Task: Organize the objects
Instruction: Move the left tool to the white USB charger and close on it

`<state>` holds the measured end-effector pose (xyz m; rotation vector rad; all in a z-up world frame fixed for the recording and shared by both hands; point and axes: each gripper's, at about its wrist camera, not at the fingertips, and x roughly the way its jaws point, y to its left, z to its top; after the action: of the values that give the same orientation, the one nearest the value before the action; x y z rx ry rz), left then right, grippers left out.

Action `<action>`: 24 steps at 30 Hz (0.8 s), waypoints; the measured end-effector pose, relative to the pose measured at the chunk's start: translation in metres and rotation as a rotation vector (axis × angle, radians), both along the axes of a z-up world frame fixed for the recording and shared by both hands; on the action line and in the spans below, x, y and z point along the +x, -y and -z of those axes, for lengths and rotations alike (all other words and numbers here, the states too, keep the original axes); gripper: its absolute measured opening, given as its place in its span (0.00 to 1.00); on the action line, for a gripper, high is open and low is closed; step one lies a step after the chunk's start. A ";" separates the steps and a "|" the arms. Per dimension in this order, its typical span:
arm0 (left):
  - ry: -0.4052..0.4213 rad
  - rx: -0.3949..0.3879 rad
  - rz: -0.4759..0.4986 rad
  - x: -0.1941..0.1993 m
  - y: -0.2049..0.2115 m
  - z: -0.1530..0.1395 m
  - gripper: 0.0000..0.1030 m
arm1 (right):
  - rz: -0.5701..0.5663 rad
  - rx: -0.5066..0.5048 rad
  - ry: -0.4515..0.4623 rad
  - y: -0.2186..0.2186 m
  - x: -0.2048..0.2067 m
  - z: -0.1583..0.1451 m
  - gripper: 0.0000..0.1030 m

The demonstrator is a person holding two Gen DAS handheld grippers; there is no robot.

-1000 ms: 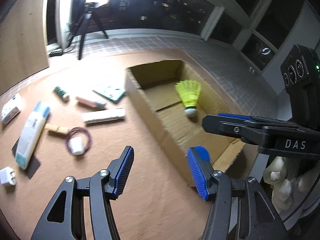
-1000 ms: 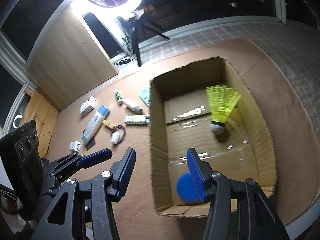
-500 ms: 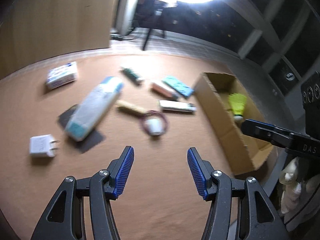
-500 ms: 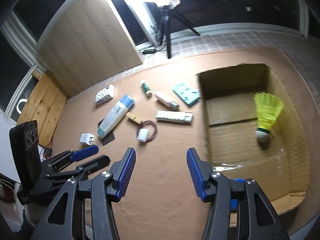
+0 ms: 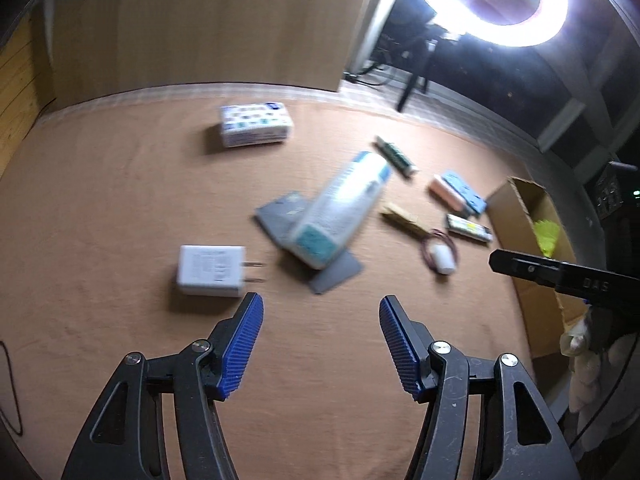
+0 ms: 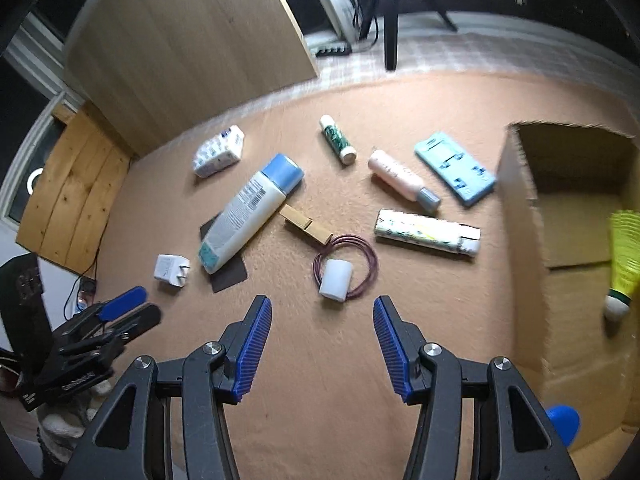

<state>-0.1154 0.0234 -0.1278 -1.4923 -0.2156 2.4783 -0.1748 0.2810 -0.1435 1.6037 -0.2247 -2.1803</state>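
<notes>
Both grippers are open and empty above a brown table. My left gripper (image 5: 321, 308) hovers just in front of a white charger plug (image 5: 211, 271) and a white bottle with a blue cap (image 5: 340, 208). My right gripper (image 6: 322, 310) hovers just in front of a white cylinder inside a dark red wire ring (image 6: 336, 280). An open cardboard box (image 6: 520, 240) at the right holds a yellow shuttlecock (image 6: 622, 260) and a blue round object (image 6: 562, 420). On the table lie a clothespin (image 6: 306, 229), a patterned tube (image 6: 426, 232), a pink bottle (image 6: 394, 176), a light blue flat device (image 6: 454, 168) and a green tube (image 6: 337, 140).
A white and blue packet (image 5: 256, 124) lies at the far left of the table. A dark card (image 6: 228, 276) lies under the big bottle. A wooden panel (image 6: 192, 44) stands behind the table. A ring light (image 5: 504, 4) on a tripod shines at the back.
Both grippers have swung left, away from the box and toward the loose objects. The left gripper now faces the charger and bottle. Both stay open.
</notes>
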 end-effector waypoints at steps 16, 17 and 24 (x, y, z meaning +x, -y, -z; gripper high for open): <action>0.036 -0.061 -0.056 -0.025 0.036 0.030 0.68 | -0.062 0.125 0.032 0.029 -0.025 0.035 0.33; 0.036 -0.066 -0.057 -0.026 0.036 0.031 0.69 | -0.064 0.130 0.032 0.029 -0.025 0.035 0.33; 0.050 -0.097 -0.067 -0.038 0.036 0.043 0.72 | -0.080 0.151 0.027 0.033 -0.027 0.039 0.25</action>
<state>-0.1535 -0.0123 -0.1704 -1.6127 -0.1594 2.5384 -0.2014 0.2484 -0.1820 1.6931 -0.0033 -2.1605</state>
